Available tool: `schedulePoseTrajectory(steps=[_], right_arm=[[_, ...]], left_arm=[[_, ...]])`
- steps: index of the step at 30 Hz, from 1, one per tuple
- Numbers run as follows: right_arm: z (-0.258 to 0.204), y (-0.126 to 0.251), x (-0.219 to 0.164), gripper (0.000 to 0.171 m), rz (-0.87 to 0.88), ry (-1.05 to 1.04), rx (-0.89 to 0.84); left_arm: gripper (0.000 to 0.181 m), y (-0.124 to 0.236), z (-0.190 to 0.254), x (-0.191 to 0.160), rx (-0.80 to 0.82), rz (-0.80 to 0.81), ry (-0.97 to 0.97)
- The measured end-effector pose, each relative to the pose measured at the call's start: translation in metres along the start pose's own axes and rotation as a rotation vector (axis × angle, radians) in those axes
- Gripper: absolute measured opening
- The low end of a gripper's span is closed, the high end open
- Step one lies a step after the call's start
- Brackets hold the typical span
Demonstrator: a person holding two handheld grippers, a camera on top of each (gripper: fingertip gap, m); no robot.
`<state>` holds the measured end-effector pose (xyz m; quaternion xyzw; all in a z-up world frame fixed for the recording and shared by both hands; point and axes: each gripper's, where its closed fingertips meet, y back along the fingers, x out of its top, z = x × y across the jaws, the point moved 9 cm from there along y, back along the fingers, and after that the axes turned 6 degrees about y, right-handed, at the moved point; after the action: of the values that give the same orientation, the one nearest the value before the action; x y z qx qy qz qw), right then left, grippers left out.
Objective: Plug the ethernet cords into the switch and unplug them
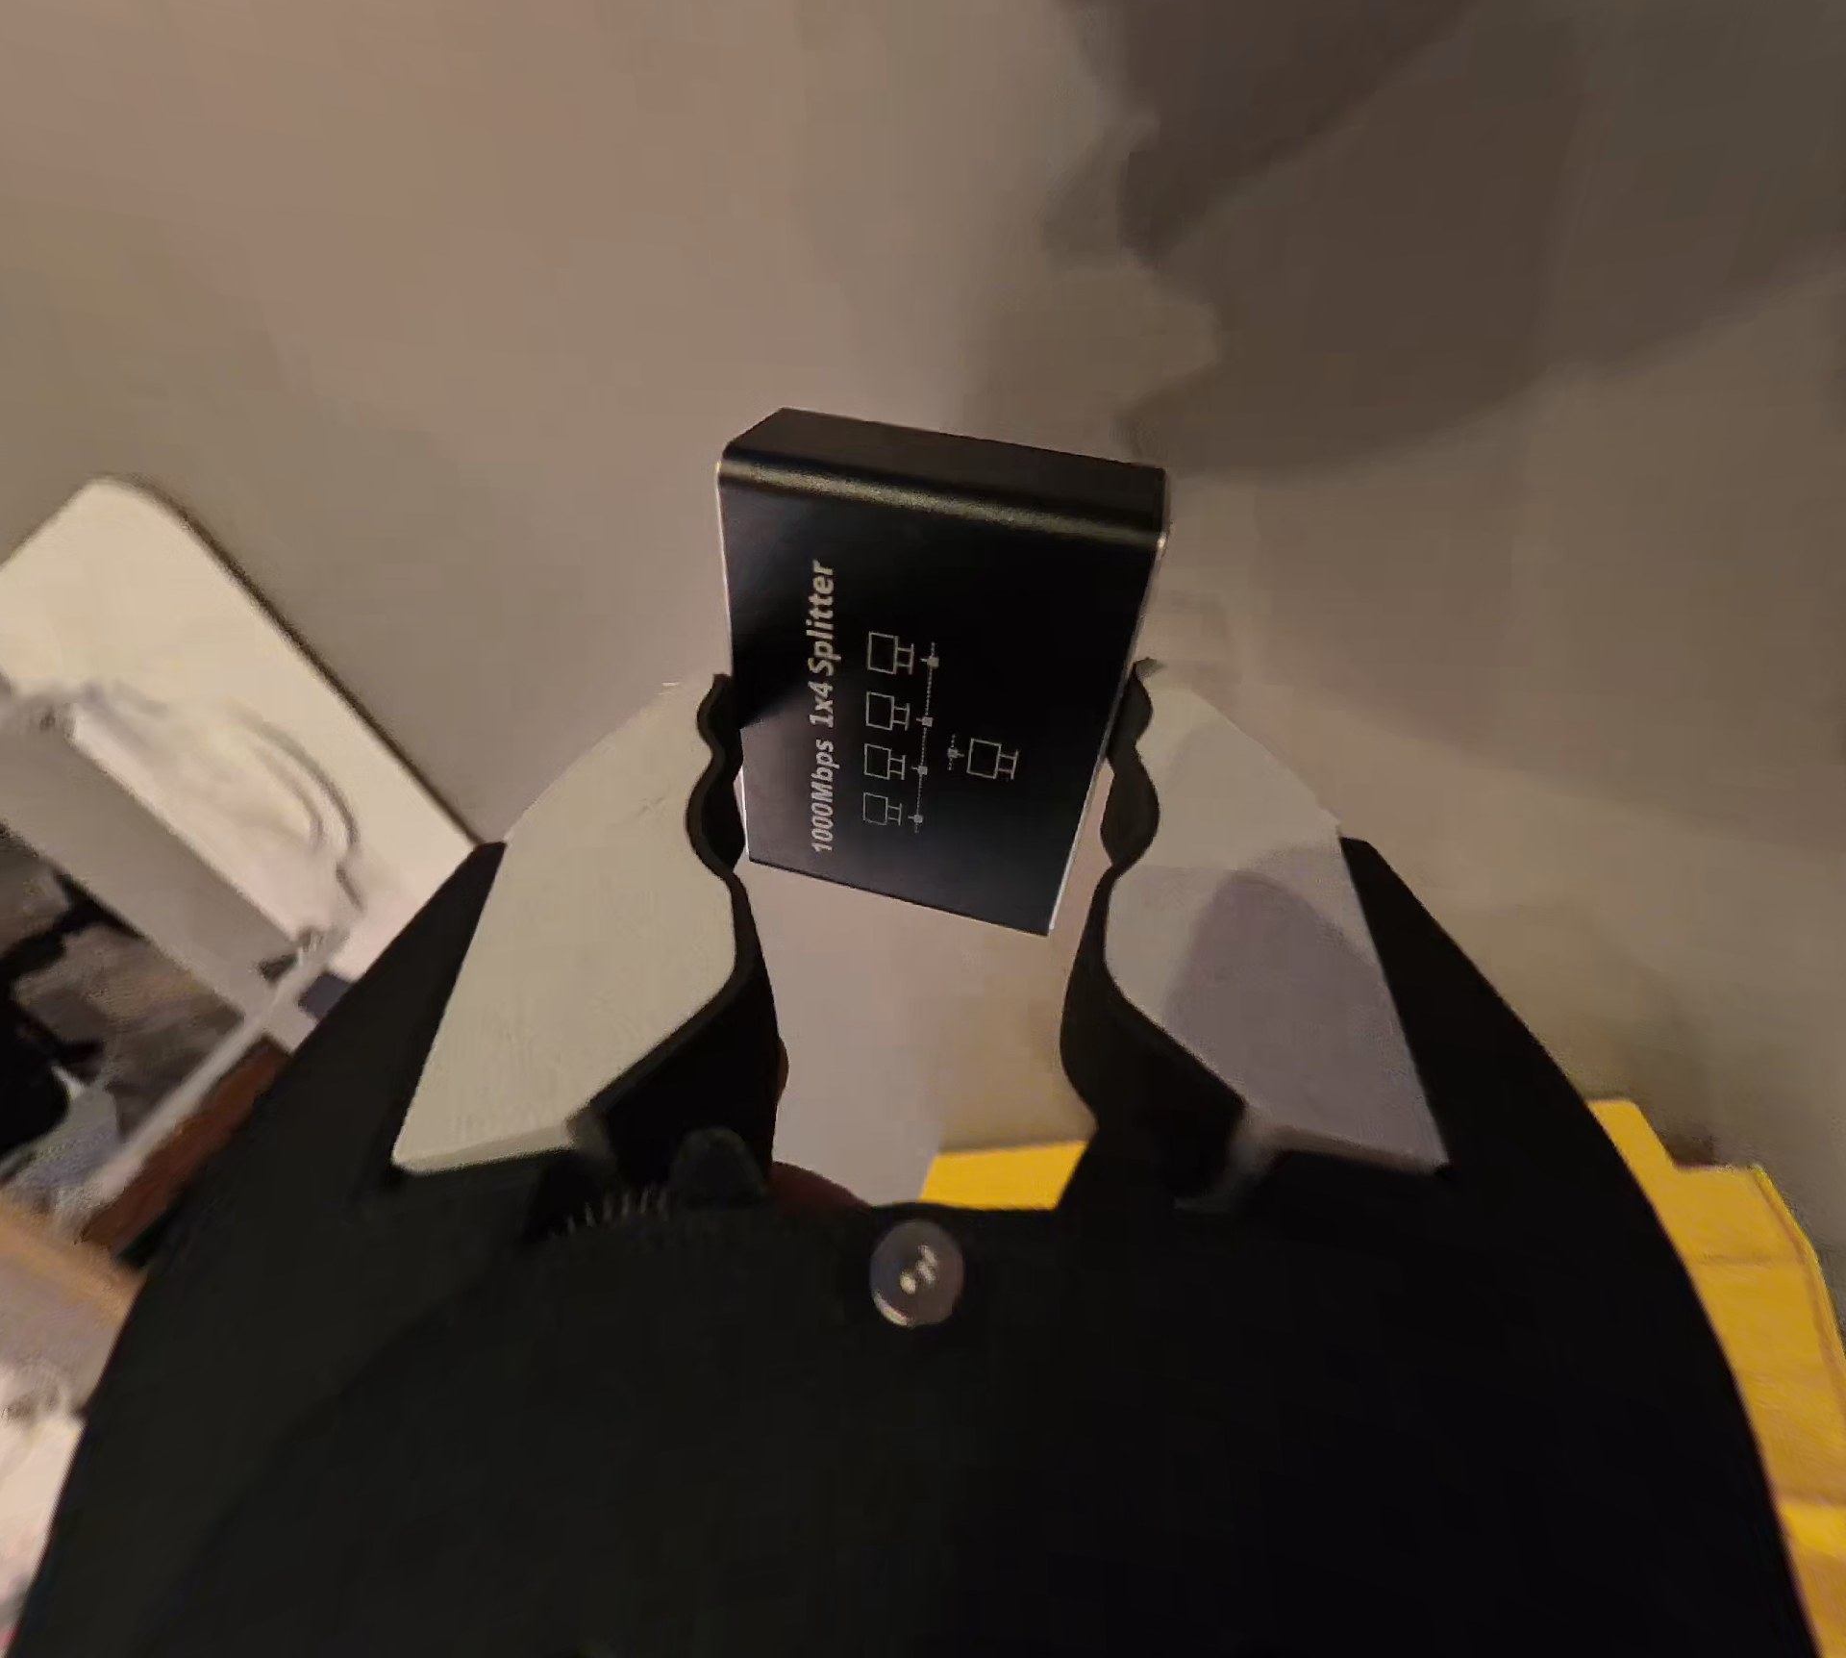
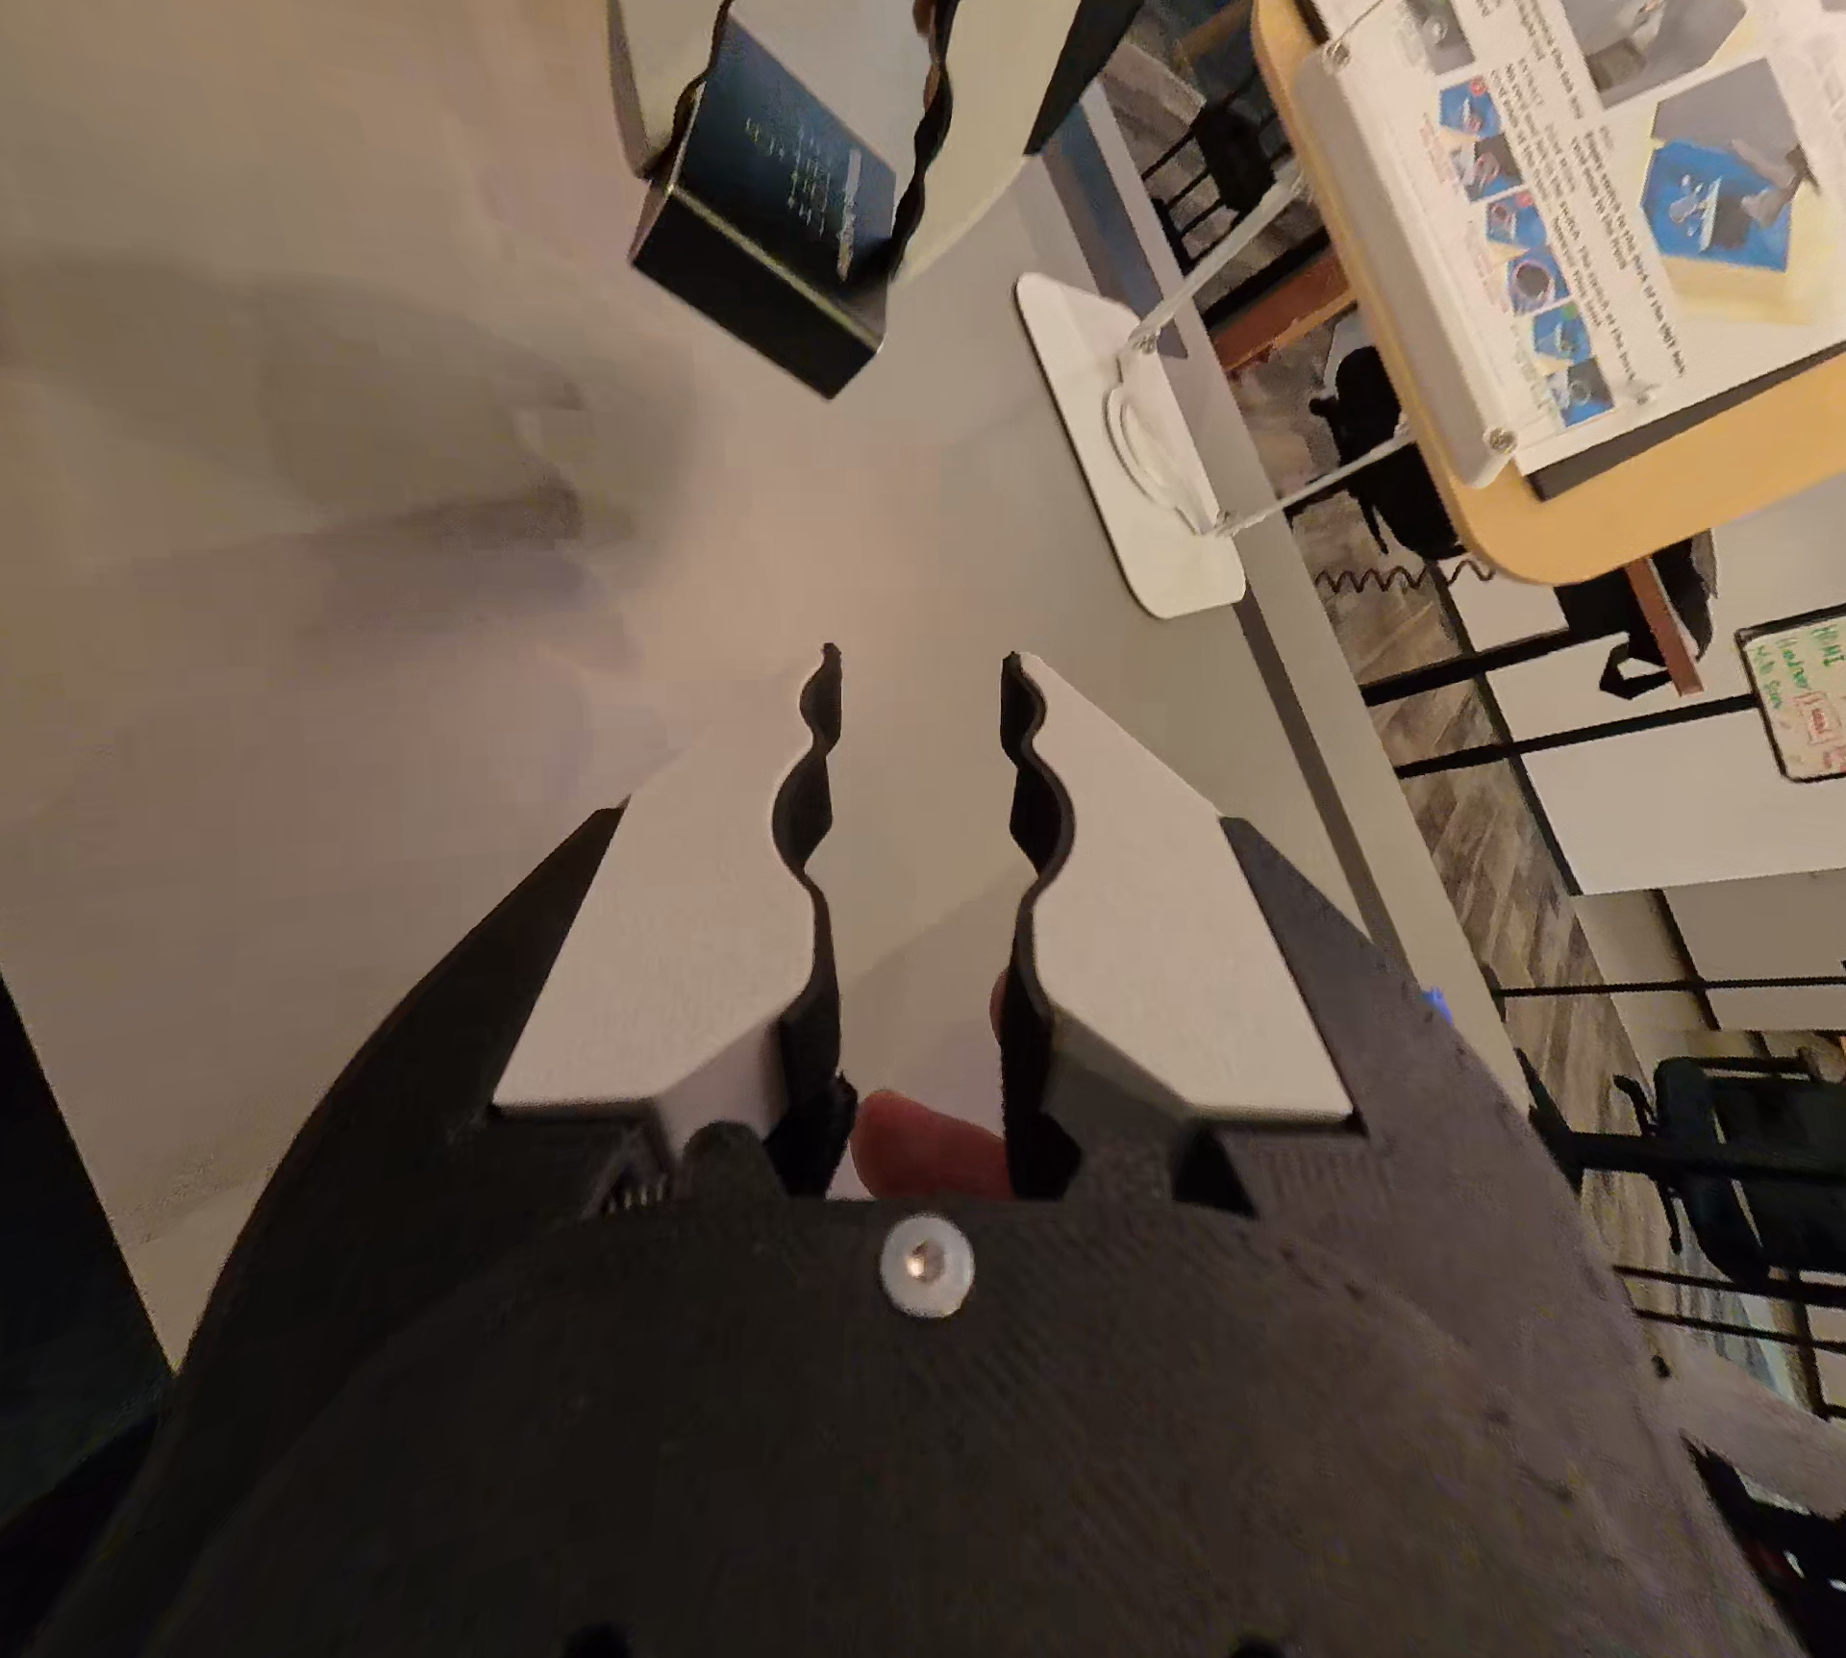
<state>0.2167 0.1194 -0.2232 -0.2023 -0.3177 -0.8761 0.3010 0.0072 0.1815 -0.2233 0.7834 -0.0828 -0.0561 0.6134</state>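
The switch is a small black metal box with white printing on its top face. My left gripper is shut on it, its black wavy pads pressed on the box's two long sides, holding it above the pale grey table. In the right wrist view the same box shows at the top, held by the left gripper. My right gripper is open and empty, its tips apart, below the box and away from it. No ethernet cord shows in either view.
A white stand base with clear acrylic arms carries an instruction sheet near the table's edge; it also shows in the left wrist view. A yellow object lies at the lower right. Chairs and floor lie beyond the table edge. The grippers' ends are close to 15 cm from one another.
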Motion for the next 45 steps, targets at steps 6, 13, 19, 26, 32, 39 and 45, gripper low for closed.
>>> schedulePoseTrajectory(steps=[6, 13, 19, 26, 32, 39, 45], right_arm=[[-0.009, 0.006, -0.023, 0.028, -0.042, -0.02, 0.022], [-0.012, 0.013, -0.035, 0.025, -0.033, -0.096, 0.022], [-0.012, 0.014, -0.037, 0.025, -0.021, -0.115, 0.017], [-0.007, 0.019, -0.026, 0.024, 0.028, -0.128, 0.002], [-0.006, 0.018, -0.016, 0.024, 0.063, -0.128, 0.011], [-0.008, 0.014, -0.002, 0.023, 0.089, -0.113, 0.025], [-0.011, 0.013, 0.006, 0.023, 0.09, -0.099, 0.041]], left_arm=[[0.07, -0.034, -0.001, 0.054, -0.067, 0.035, -0.09], [0.07, -0.06, -0.004, 0.08, -0.094, 0.103, -0.092], [0.078, -0.057, -0.007, 0.08, -0.004, 0.142, -0.009], [0.097, 0.016, -0.008, 0.036, 0.272, 0.333, 0.304], [0.075, 0.089, 0.036, -0.085, 0.48, 0.224, 0.556], [0.066, 0.104, 0.128, -0.232, 0.383, 0.021, 1.003], [0.067, 0.079, 0.189, -0.245, 0.194, 0.102, 1.135]])
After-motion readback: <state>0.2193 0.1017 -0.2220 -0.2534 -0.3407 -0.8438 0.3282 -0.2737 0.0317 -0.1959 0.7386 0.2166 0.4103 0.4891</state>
